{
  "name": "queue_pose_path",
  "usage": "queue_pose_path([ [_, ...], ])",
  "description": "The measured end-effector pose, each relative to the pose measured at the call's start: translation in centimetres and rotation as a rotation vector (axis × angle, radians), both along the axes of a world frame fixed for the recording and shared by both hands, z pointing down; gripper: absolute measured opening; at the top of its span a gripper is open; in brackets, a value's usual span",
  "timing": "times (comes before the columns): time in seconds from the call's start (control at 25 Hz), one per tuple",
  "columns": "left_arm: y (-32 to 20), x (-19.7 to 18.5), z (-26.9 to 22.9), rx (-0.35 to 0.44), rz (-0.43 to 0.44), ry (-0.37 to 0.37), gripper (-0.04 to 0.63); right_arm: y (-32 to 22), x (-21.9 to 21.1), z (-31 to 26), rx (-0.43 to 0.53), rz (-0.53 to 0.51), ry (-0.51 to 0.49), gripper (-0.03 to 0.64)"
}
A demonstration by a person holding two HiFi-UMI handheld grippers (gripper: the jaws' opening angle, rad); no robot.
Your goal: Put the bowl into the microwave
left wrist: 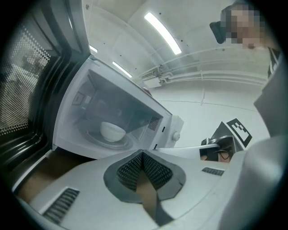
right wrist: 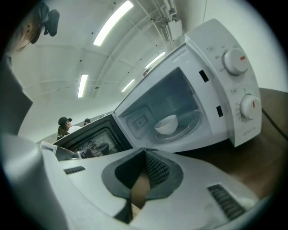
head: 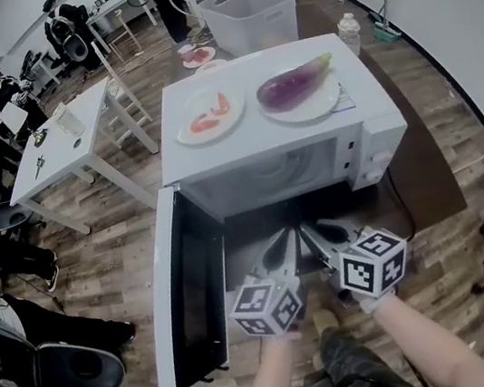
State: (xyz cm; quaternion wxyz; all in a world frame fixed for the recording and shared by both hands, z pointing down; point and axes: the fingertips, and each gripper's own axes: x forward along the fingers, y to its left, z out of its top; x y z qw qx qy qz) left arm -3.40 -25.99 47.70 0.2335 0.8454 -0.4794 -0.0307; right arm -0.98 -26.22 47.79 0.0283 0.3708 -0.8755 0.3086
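Note:
A white bowl (left wrist: 112,131) sits upright on the turntable inside the white microwave (head: 370,134); the right gripper view also shows the bowl (right wrist: 166,124) there. The microwave door (head: 191,298) hangs wide open to the left. In the head view the cavity is dim and the bowl is not clear. Both grippers hover side by side just in front of the opening and point into it. My left gripper (left wrist: 143,155) is shut with nothing in it, and so is my right gripper (right wrist: 145,152). Neither touches the bowl.
On the microwave's top lie a plate with an eggplant (head: 298,87) and a plate with red slices (head: 210,113). The microwave stands on a dark brown table (head: 423,176). A white table (head: 76,137), a plastic bin (head: 249,17) and seated people are farther off.

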Motion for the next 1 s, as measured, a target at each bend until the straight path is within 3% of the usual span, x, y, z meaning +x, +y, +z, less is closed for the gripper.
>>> queue_pose_path([
  [1.0,14.2,2.1,-3.4,0.049,0.025,-0.011,0.0,14.2,1.4,-4.0,0.051,-0.061,0.004,0.002],
])
